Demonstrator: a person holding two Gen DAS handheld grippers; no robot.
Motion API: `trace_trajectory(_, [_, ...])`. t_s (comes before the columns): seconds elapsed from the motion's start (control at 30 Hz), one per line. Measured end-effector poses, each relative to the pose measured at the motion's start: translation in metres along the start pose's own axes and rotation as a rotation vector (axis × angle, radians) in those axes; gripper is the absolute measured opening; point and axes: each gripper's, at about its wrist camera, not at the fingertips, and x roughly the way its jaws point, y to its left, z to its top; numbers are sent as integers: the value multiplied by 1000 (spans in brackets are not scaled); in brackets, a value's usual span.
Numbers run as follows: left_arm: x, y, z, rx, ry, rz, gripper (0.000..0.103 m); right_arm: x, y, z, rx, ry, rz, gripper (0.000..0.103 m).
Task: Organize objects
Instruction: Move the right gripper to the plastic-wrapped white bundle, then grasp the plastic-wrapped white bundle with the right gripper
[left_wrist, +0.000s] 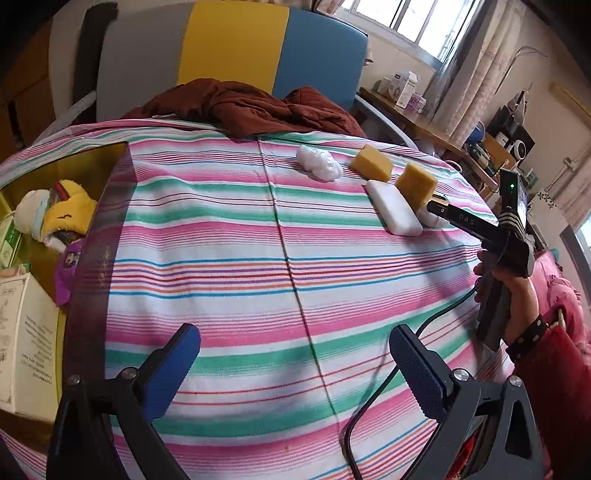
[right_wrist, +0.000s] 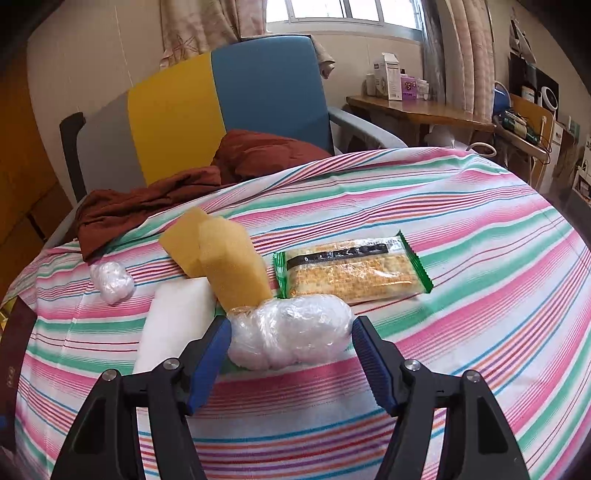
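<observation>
Plastic-wrapped white bundle (right_wrist: 290, 334) is lying on the striped cloth (right_wrist: 461, 295), sitting directly ahead of the right gripper (right_wrist: 291, 354) and partly between its spread blue pads (right_wrist: 212, 354). The bundle's long axis is running crosswise to the fingers, left to right, so the jaws are bracketing its two ends rather than its narrow waist; the left pad is looking close to touching, the right pad is standing a little clear. Not yet pinching anything. Just behind the bundle a yellow sponge (right_wrist: 234, 266) is leaning over it, with a second sponge (right_wrist: 181, 240) behind that, a white block (right_wrist: 173, 325) just to the left, and a packet of crackers (right_wrist: 354, 271) beyond to the right. A smaller wrapped bundle (right_wrist: 112, 282) is sitting farther left, well apart. The left gripper (left_wrist: 295, 373) is hovering over bare cloth, jaws spread wide and holding nothing, well away from the cluster; the right one is clearly nearer. At the left edge a yellow box (left_wrist: 92, 155) is holding a plush toy (left_wrist: 61, 210) and cartons — likely the destination, by my reading. Risk: closing may catch the sponge's lower corner.
</observation>
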Motion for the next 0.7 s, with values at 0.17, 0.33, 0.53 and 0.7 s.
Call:
trace_trajectory(0.17, [19,-21,15,23,7,-12,103,-4,-1,-3,0,-24,26,55])
trace_trajectory(0.33, [46,-43,44,10,0,-65,103,-18,-3,-17,14,-16,0,10])
trace_trajectory(0.53, [84,-75,75,37,13,-46,103,-36,-14,-25,75,-71,8,53])
trace_trajectory(0.7, [96,-83,81,32,17,-51,103,-35,-26,-14,117,-77,-64,68])
